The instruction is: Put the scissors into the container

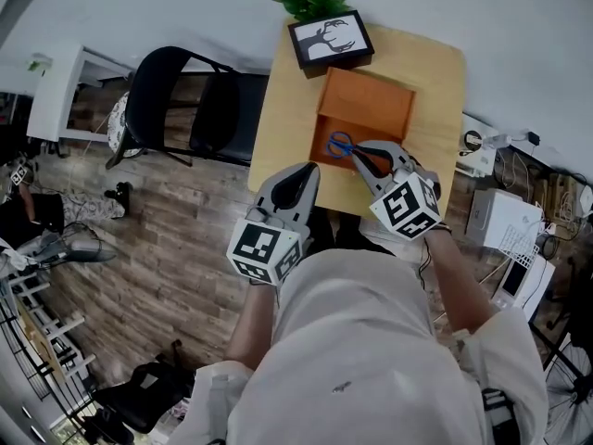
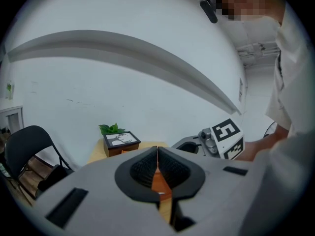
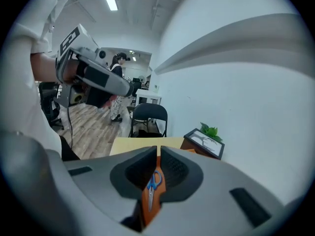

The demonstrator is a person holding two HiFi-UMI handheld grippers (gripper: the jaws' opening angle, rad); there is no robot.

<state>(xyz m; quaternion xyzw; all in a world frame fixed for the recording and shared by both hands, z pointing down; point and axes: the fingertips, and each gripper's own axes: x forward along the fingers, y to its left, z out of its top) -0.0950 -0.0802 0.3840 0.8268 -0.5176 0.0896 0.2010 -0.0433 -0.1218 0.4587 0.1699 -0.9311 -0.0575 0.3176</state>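
The right tool (image 3: 158, 154) has its two pads brought together at the tip, with only a thin slit below. Through that slit the scissors (image 3: 153, 181) show lying flat on the orange floor of the container (image 3: 150, 206), blue handles away from the tool and blades toward it. They look to rest on the floor on their own, not pinched between the pads, so the tool seems to carry nothing. From the head view the right tool (image 1: 363, 154) hangs over the near side of the container (image 1: 366, 105), its nose just beside the blue handles of the scissors (image 1: 341, 145). That position fits a tool that sits right where the scissors were meant to go. By that reading the task's thing is already inside the container and the job looks done or nearly so. The left tool (image 2: 157, 154) is also closed and empty. In the head view the left tool (image 1: 309, 172) sits at the front edge of the tabletop (image 1: 435, 91), beside the container and apart from it, probably kept out of the way since one tool suffices for so light a thing. Farther back a framed picture (image 1: 330, 40) and a small plant (image 1: 313, 5) stand against the wall, clear of the working space. A black chair (image 1: 176, 100) stands on the floor to the left.
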